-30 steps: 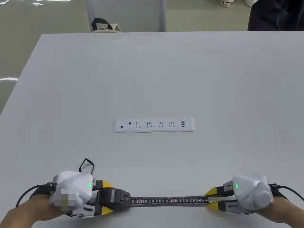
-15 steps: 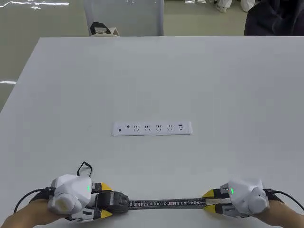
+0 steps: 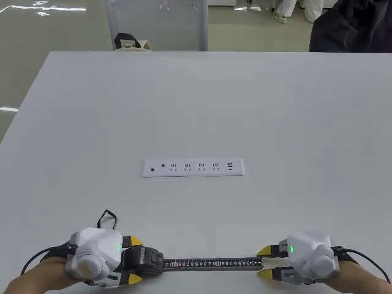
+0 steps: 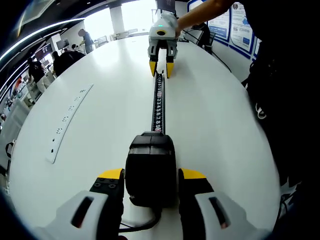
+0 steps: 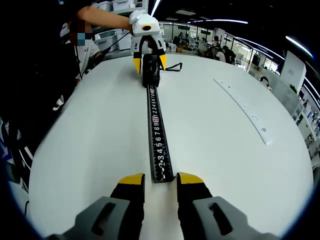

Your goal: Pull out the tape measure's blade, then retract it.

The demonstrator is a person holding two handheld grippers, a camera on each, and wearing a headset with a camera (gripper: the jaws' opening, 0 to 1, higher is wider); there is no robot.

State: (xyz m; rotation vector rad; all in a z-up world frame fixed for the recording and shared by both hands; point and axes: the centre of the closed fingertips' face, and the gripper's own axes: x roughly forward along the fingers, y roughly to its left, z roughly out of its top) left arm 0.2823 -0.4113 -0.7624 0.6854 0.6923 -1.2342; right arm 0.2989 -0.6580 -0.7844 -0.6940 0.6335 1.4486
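A black tape measure case (image 3: 145, 261) (image 4: 151, 167) lies on the white table at the near left edge, and my left gripper (image 3: 132, 261) (image 4: 151, 174) is shut on it. Its dark numbered blade (image 3: 211, 264) (image 4: 158, 102) (image 5: 156, 135) runs flat along the table to the right. My right gripper (image 3: 265, 262) (image 5: 161, 179) has its yellow tips on either side of the blade's free end, shut on it. In the right gripper view the left gripper (image 5: 145, 30) holds the case (image 5: 150, 70) far ahead. The right gripper (image 4: 161, 37) appears at the blade's far end in the left gripper view.
A white power strip (image 3: 193, 167) (image 5: 245, 110) (image 4: 67, 122) lies mid-table, parallel to the blade and well beyond it. A thin black strap loop (image 3: 109, 215) lies behind the left gripper. A chair (image 3: 156, 24) stands past the table's far edge.
The head camera has shifted a little. Both grippers keep their hold; the pulled-out stretch of blade looks about the same length, perhaps slightly shorter.
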